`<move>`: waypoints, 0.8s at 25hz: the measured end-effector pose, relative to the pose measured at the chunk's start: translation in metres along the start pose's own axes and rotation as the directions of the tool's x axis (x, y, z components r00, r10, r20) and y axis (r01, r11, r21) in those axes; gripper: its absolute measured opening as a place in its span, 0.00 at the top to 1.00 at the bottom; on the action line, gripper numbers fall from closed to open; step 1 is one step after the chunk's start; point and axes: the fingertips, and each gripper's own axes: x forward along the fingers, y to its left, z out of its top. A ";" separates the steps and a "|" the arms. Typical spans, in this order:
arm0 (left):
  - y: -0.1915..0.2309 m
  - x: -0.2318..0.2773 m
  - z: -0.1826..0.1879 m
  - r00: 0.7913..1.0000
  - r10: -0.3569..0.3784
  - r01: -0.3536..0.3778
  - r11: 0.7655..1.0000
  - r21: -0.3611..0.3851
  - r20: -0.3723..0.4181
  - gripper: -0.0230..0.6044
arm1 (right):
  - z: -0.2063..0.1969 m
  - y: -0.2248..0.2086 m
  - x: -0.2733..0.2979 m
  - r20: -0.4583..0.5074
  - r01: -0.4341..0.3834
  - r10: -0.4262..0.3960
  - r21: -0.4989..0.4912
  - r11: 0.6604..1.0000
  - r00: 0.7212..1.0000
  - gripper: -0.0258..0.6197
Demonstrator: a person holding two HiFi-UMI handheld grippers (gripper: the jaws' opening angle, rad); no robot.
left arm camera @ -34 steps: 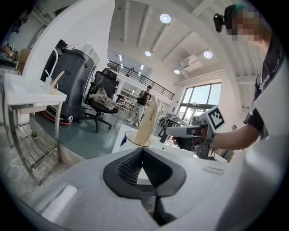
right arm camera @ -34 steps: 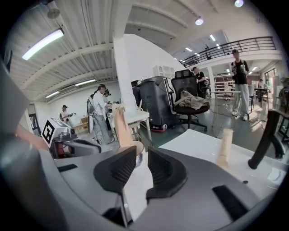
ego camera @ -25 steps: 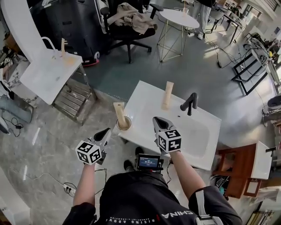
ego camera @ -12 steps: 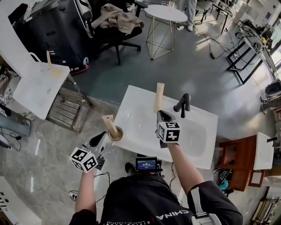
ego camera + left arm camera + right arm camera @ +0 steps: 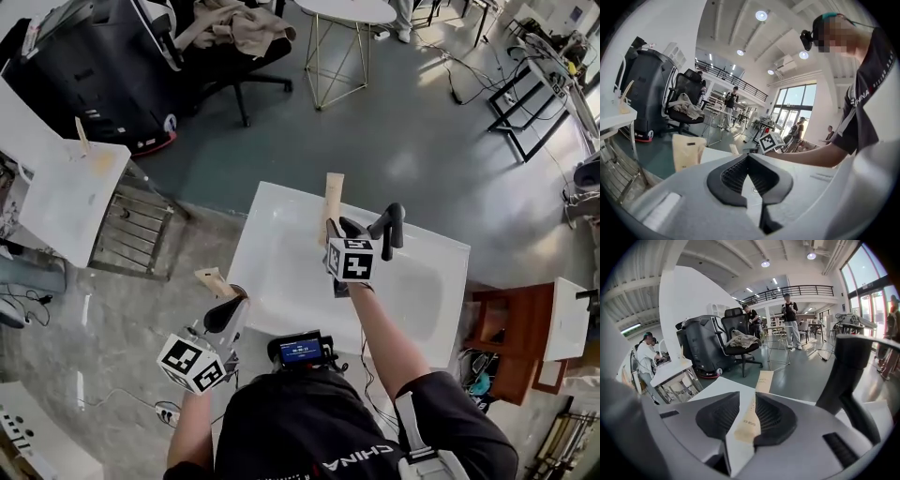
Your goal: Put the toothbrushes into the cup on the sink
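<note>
1. the loose brush [image 5: 333, 195] (in its paper sleeve) lies flat on the sink [image 5: 281, 272], just beside the tap [image 5: 394, 223]. it has not been lifted yet.
2. the right gripper [image 5: 345, 227] is down over it. in the right gripper view the brush [image 5: 749, 420] runs straight between the fingers [image 5: 776, 416], which have just been opening and now stand wide. one finger looks to brush the sleeve's edge and bare sink shows on the other side, so i judge there is no grip yet.
3. the stowed brush [image 5: 214, 281] stands tilted at the sink's near left corner, where the cup should be. the cup itself is hidden behind the left gripper in the head view. in the left gripper view only the sleeve's top [image 5: 686, 152] shows above the gripper's body.
4. the left gripper [image 5: 234, 302] hangs just beside that corner, well apart from the loose brush. its fingers [image 5: 731, 176] are together at the tips with nothing between them.
5. by my reading the task is about half done, with one brush in and one to go.
6. what is left is to close the right fingers on the sleeve, lift it, carry it across the sink and drop it in beside the stowed brush. no third brush shows on the sink.
</note>
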 end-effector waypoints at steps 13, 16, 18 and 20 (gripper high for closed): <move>0.012 0.120 -0.025 0.966 0.176 -0.177 0.984 0.015 -0.187 0.95 | -0.009 -0.030 0.069 -0.137 -0.014 0.019 0.037 0.999 0.990 0.71; 0.020 0.126 -0.032 0.961 0.188 -0.193 0.981 -0.001 -0.204 0.95 | -0.009 -0.033 0.079 -0.165 -0.030 0.038 0.046 0.998 0.986 0.70; 0.026 0.125 -0.035 0.957 0.199 -0.207 0.978 -0.018 -0.210 0.95 | -0.007 -0.035 0.085 -0.177 -0.028 0.036 0.050 0.998 0.983 0.70; 0.029 0.125 -0.037 0.955 0.205 -0.216 0.976 -0.027 -0.216 0.95 | -0.008 -0.036 0.091 -0.192 -0.026 0.037 0.058 0.998 0.981 0.71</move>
